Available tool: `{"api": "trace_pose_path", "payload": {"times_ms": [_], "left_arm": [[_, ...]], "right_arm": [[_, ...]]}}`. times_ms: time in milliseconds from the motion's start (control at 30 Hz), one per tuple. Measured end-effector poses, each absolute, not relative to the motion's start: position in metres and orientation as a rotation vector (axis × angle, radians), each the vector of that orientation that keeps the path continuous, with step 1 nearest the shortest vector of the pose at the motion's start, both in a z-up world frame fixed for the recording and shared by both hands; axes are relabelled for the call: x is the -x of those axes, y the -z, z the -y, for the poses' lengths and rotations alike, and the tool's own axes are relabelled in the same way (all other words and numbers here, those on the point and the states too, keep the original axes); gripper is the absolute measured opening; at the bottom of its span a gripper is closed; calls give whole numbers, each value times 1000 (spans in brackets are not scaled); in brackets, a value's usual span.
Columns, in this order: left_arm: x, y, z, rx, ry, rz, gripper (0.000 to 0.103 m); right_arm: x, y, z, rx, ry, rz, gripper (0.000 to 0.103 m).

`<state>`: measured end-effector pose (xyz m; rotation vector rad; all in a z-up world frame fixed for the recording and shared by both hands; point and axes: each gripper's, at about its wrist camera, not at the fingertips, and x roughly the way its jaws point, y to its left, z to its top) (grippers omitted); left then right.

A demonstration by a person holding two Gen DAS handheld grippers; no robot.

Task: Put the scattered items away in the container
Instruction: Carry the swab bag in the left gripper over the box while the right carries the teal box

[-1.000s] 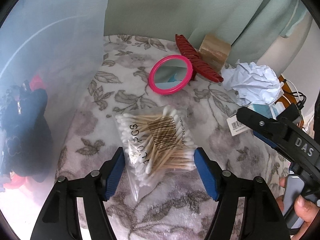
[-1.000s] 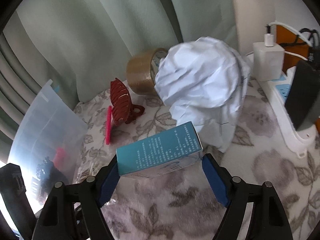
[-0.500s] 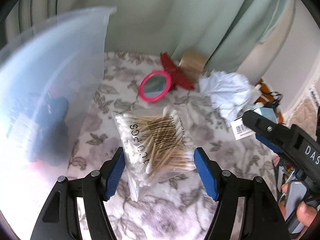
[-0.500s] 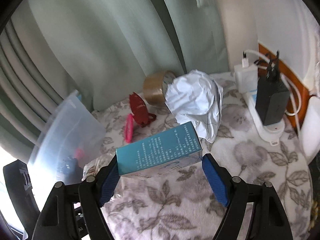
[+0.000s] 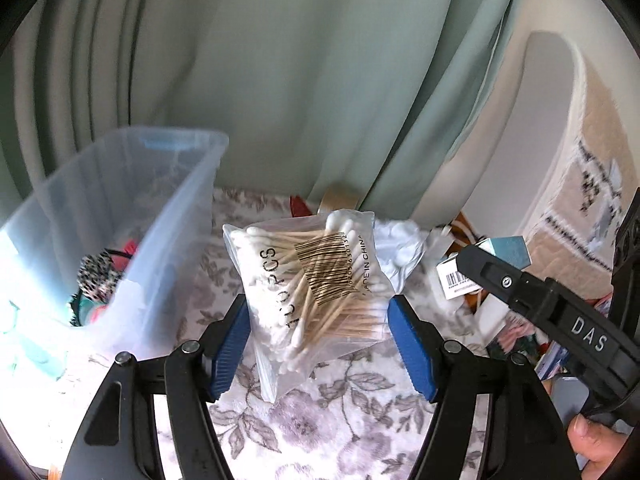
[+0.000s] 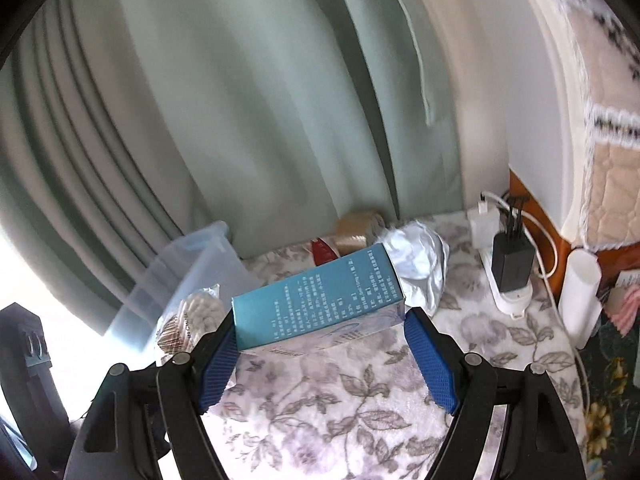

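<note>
Container [image 5: 132,216]: clear bin at far left, on floral cloth.
Left gripper [image 5: 320,344]: jaws clamp the swab bag [image 5: 316,280], swabs slanting up-right.
Right gripper [image 6: 320,354]: jaws pinch the teal box [image 6: 316,304], long axis crosswise.
Behind: crumpled paper [image 6: 418,256], tape roll [image 6: 356,230].

We see the storage bin [image 5: 132,216] standing at the left side of the covered table [image 5: 328,412], against the curtain [image 5: 280,72] that runs behind the table's far edge. Inside the bin lie a few small items, among them what may be a hair tie [image 5: 96,276]. Between the bin and the crumpled paper [image 6: 420,256] at the far edge sit a hair clip [image 6: 322,250] and, just behind it, a roll of tape [image 6: 356,230]. The power strip [image 6: 508,284] lies along the table's right edge, right of the paper, with chargers plugged into it. The bag of cotton swabs [image 5: 316,284] is right of the bin, the box [image 6: 320,304] further right, before the paper.
</note>
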<state>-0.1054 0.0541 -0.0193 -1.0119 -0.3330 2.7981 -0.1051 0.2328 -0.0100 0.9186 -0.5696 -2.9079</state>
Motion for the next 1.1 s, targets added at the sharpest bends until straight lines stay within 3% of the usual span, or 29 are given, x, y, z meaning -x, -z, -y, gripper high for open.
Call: {"api": "trace_pose_path", "payload": {"times_ms": [633,1100], "left_arm": [[42,-37,28,785,-2963,536,71],[31,-24,108,782,-3059,726,71]], "right_arm": [[78,-60,-139,-763,2863,305,82],[115,-46,-40,-856,2687,102,82]]}}
